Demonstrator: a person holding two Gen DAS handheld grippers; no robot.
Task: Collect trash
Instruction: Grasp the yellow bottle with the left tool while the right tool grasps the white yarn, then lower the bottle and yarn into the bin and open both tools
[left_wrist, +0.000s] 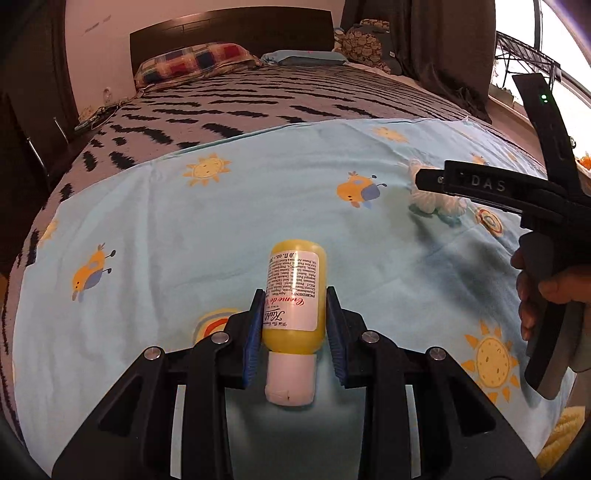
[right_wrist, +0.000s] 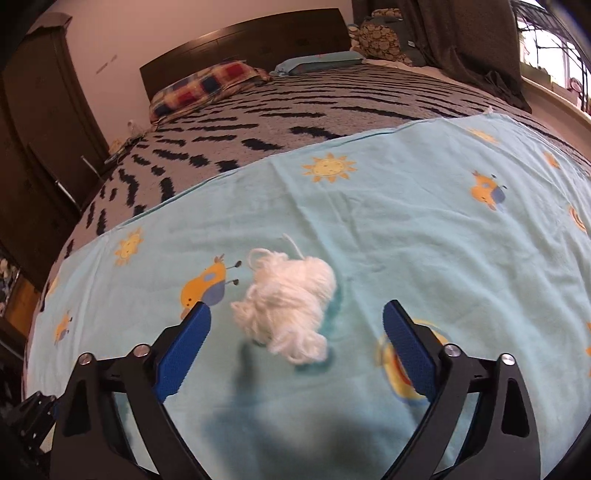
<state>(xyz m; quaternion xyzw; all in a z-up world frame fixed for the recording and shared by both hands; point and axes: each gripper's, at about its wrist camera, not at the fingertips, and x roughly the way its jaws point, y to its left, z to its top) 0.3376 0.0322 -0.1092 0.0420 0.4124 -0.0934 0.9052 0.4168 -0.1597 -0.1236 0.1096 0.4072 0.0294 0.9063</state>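
Bedroom, light-blue printed sheet (left_wrist: 155, 229), left gripper (left_wrist: 294, 325) angled down, clamped on yellow lotion bottle (left_wrist: 295, 295), right gripper (right_wrist: 295, 328) spread wide, empty, over white yarn tangle (right_wrist: 288, 302).

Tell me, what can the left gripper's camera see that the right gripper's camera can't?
Only the left wrist view shows the yellow bottle clamped in the left gripper, and the right gripper from the side, with the hand that holds it.

Only the right wrist view shows the right gripper's open blue pads on either side of the yarn, not touching it.

Both show the white yarn clump on the light blue sheet, and the checked pillow.
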